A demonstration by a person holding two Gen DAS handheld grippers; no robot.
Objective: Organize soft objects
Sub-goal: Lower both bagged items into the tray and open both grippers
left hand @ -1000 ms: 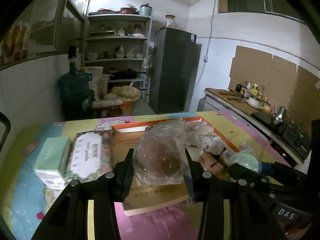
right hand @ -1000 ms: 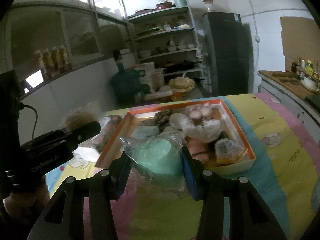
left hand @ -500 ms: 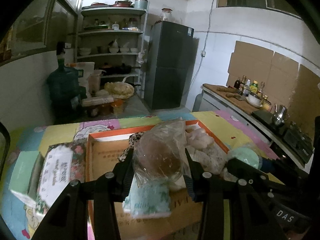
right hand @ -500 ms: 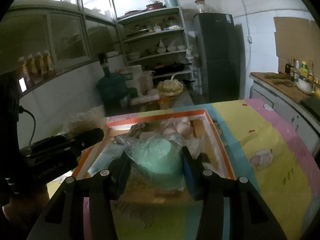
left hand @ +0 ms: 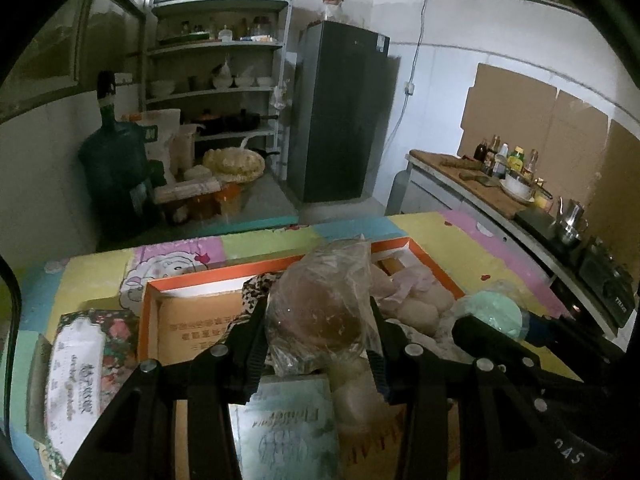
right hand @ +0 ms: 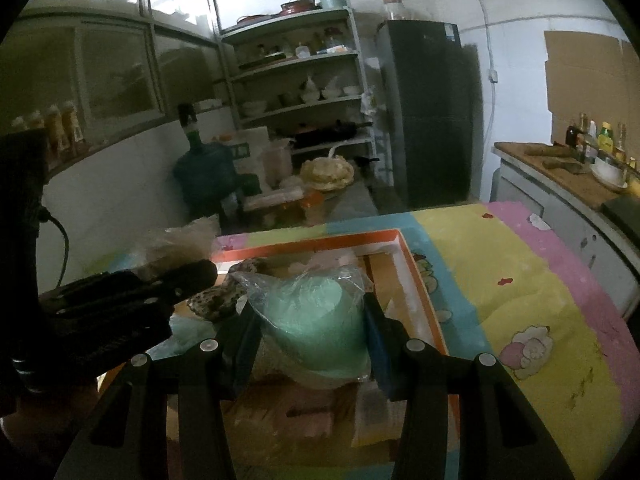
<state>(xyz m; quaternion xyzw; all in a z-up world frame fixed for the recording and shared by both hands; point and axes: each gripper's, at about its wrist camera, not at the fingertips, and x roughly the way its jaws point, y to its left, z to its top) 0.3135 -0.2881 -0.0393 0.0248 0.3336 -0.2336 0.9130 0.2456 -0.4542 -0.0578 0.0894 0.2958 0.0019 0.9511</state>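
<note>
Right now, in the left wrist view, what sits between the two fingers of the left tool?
A brown round item in a clear plastic bag, clamped between the left tool fingers above the orange-rimmed box.

Bagged brown ball (left hand: 320, 316), bagged mint ball (right hand: 316, 320) over orange-rimmed box (left hand: 192, 280)

An orange-rimmed box (left hand: 434, 264) on the table is crowded with soft bundles on its right side, while its left cardboard floor (left hand: 200, 320) lies bare. A floral tissue pack (left hand: 76, 376) sits just outside the box's left wall. To the right, the patterned tablecloth (right hand: 520, 280) is open.
</note>
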